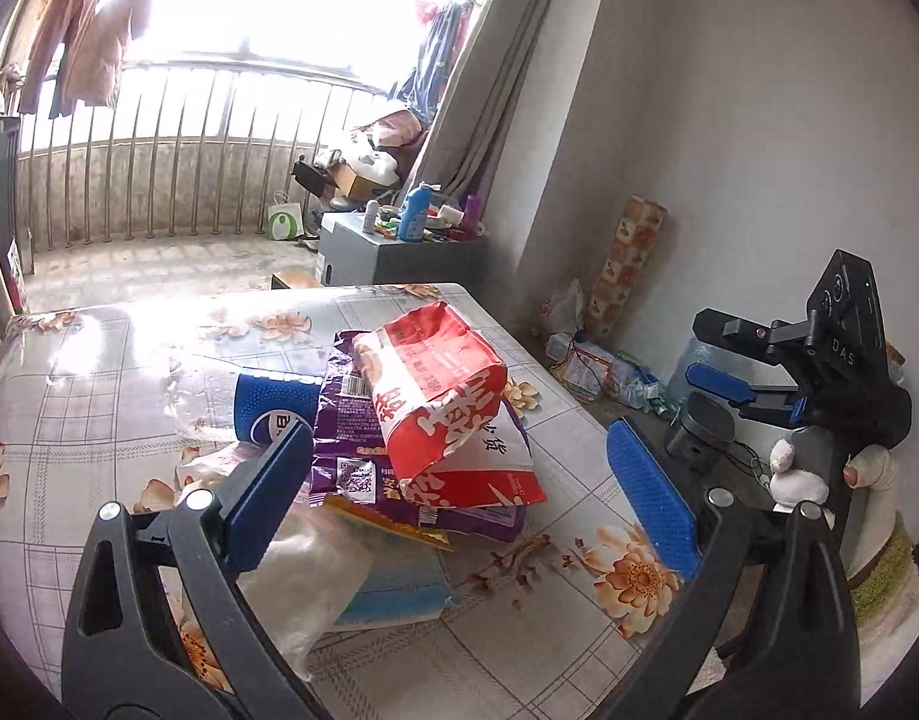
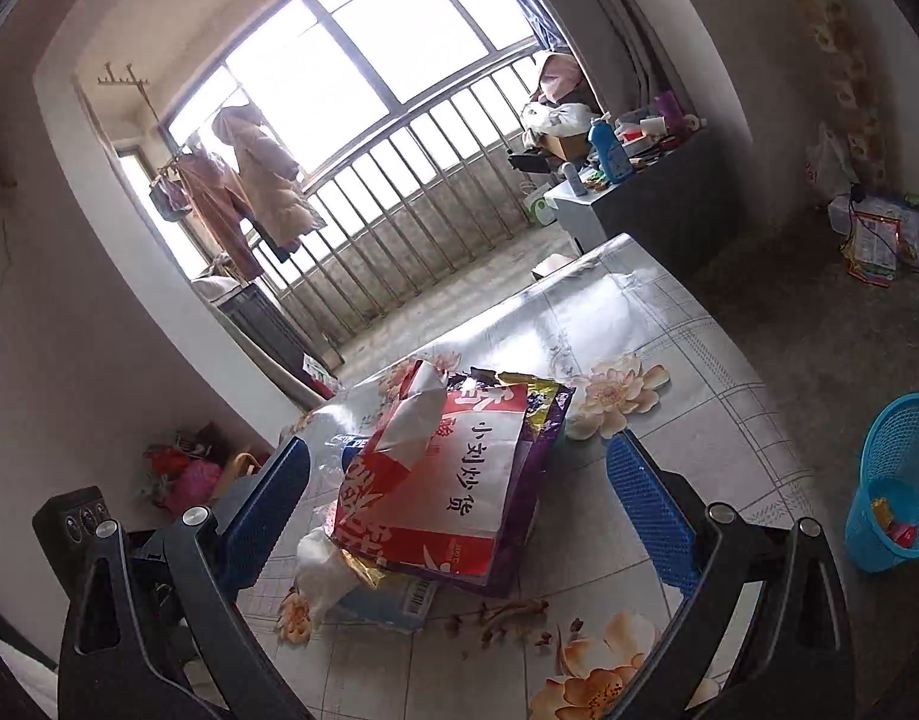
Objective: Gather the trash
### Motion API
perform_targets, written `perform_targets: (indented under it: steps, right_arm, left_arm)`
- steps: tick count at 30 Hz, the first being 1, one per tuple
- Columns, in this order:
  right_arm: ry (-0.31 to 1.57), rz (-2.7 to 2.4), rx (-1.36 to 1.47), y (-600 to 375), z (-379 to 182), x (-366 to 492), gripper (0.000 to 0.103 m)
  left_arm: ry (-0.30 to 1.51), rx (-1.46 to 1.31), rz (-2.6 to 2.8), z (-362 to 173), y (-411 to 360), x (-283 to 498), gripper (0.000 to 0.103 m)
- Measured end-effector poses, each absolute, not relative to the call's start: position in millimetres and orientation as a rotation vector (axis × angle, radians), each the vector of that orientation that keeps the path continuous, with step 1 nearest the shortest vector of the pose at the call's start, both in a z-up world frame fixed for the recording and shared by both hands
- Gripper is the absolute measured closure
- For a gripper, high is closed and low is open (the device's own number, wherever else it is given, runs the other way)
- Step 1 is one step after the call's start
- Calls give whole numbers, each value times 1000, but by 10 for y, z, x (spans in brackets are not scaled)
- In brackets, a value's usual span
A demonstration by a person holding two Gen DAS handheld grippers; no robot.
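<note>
Standing on the floor beside the table, a blue basket.

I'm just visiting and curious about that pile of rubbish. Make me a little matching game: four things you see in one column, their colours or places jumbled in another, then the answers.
Things:
1. Snack bag on top of the pile
2. Flat packet directly beneath it
3. Waste basket
4. Crushed bottle with its label

Descriptions:
A. Turquoise, standing on the floor beside the table
B. Red and white
C. Purple
D. Clear with a blue label, lying on the table at the pile's edge

Pairs: 1-B, 2-C, 3-A, 4-D
</note>
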State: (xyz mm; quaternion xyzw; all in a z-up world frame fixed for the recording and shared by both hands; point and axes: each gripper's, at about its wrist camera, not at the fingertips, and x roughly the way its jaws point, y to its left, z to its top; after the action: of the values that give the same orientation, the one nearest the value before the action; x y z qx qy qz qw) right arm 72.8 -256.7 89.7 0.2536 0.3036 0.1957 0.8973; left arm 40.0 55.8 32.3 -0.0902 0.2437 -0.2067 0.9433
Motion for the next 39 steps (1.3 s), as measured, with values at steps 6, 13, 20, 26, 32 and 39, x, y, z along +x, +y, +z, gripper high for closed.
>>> perform_targets:
  steps: [6,13,20,26,32,39]
  right_arm:
    - [737,519,627,-2245,773,1015,10]
    - [878,601,737,-1920,617,1525,13]
    - [1035,590,745,-1647,300,1840,51]
    - [1022,608,779,-1756,281,1653,65]
    - [958,560,766,-2178,540,1331,66]
    - [923,488,767,-2688,676,898,72]
  left_arm:
    - [502,-175,-435,178,641,535,10]
    - [546,-193,-488,31,623,702,40]
    - [637,-272,-531,-172,690,875,67]
    - [636,-298,-586,-160,689,825,73]
    - [640,-296,-647,-121,529,718,73]
    - [665,-266,-716,-143,234,630,73]
